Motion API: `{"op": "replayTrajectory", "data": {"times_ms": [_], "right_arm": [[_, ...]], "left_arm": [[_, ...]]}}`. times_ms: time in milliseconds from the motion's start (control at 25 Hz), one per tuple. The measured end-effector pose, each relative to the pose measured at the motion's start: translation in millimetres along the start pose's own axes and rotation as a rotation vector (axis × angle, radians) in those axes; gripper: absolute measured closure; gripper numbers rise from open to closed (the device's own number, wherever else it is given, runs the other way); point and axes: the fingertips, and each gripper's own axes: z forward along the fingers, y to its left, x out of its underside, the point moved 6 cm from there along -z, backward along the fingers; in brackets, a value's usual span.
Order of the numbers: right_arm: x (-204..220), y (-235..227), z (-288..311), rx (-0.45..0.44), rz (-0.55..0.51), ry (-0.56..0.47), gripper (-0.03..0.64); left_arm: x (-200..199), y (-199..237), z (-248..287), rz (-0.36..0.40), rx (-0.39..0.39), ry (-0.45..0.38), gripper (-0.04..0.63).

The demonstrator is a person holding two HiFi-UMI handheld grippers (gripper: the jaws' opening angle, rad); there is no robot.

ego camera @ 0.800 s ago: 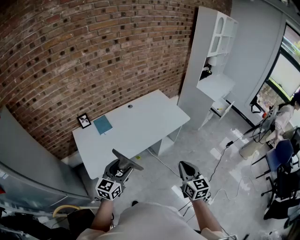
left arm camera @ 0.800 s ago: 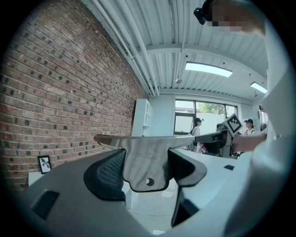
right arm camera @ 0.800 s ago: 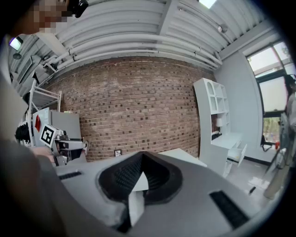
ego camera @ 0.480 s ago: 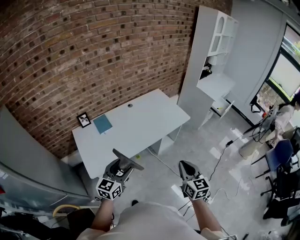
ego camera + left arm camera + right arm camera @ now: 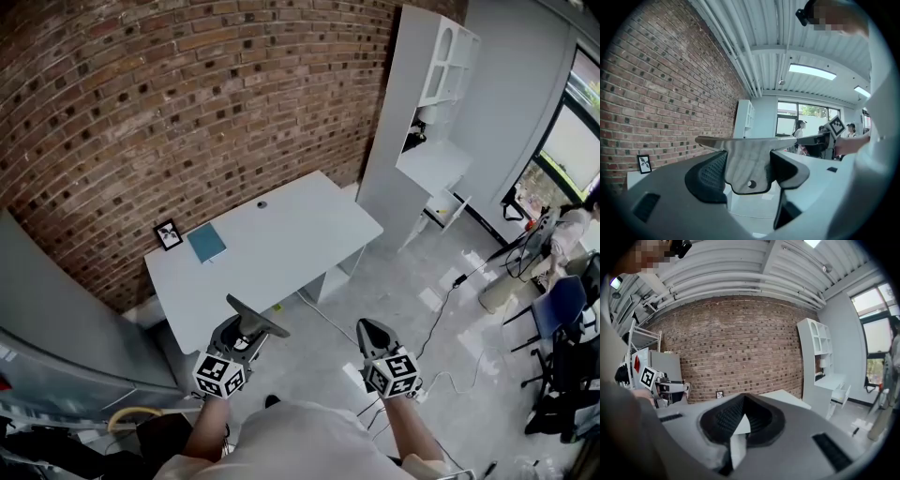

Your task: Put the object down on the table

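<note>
My left gripper [image 5: 247, 330] is shut on a flat grey metal plate [image 5: 257, 316] with a wide bar across its top and a small hole low down. In the left gripper view the plate [image 5: 747, 159] stands upright between the two dark pads [image 5: 708, 174]. The right gripper [image 5: 367, 330] is shut, with nothing in it; its tips meet in the right gripper view [image 5: 740, 420]. Both grippers hang over the floor in front of the white table [image 5: 291, 248], short of its near edge.
On the table's far left lie a teal book [image 5: 206, 243] and a small picture frame [image 5: 168, 234], with a small dark round thing [image 5: 262, 204] at the back. A tall white shelf unit [image 5: 422, 103] stands to the right, by the brick wall. A cable [image 5: 441, 309] crosses the floor.
</note>
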Motion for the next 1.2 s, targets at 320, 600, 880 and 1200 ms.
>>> {"op": "replayTrajectory", "data": {"times_ms": [320,600,880,1200], "right_arm": [[4.9,13.2,17.6,0.018,0.028,-0.002,0.614],[12.8,30.2,34.0,0.048,0.047,0.011,0.614],[20.9,50.1,42.3,0.068,0.055,0.02,0.614],[12.3,49.9,52.7,0.08,0.05,0.03,0.614]], "left_arm": [[7.8,23.1,-4.3,-0.004,0.019,0.01,0.318],[11.7,46.2,-4.8,0.001,0.061,0.024,0.318],[14.4,64.0,-9.4,0.006,0.097,0.027,0.318],[15.2,77.6,-4.7,-0.011,0.095,0.032,0.318]]}}
